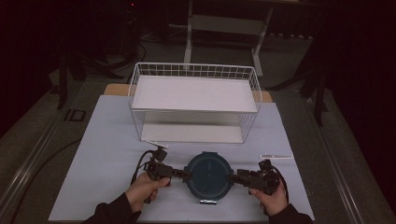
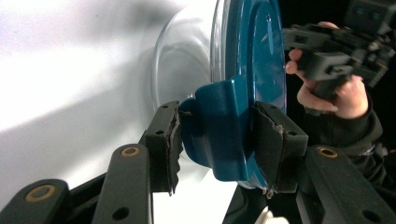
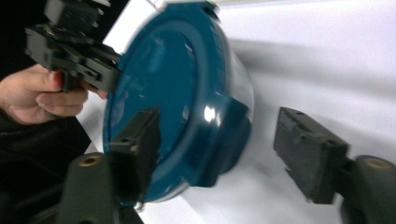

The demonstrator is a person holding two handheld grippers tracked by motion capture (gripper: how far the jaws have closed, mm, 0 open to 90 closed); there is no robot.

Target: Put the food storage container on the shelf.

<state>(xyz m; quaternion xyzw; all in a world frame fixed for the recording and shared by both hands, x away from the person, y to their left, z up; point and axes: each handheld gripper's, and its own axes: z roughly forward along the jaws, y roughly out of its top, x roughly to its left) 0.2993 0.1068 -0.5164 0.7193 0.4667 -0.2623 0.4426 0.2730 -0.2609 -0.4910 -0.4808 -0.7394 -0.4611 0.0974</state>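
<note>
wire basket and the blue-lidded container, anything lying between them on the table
Nothing: the high view shows bare white table between the wire basket and the blue-lidded container.

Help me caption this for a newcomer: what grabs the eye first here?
The round container with the blue lid at the table's near edge, flanked by both tongs. The left tongs are clamped on a lid clip, while the right tongs straddle the opposite clip, pads not yet pressing. Behind stands a white wire basket shelf.
</note>
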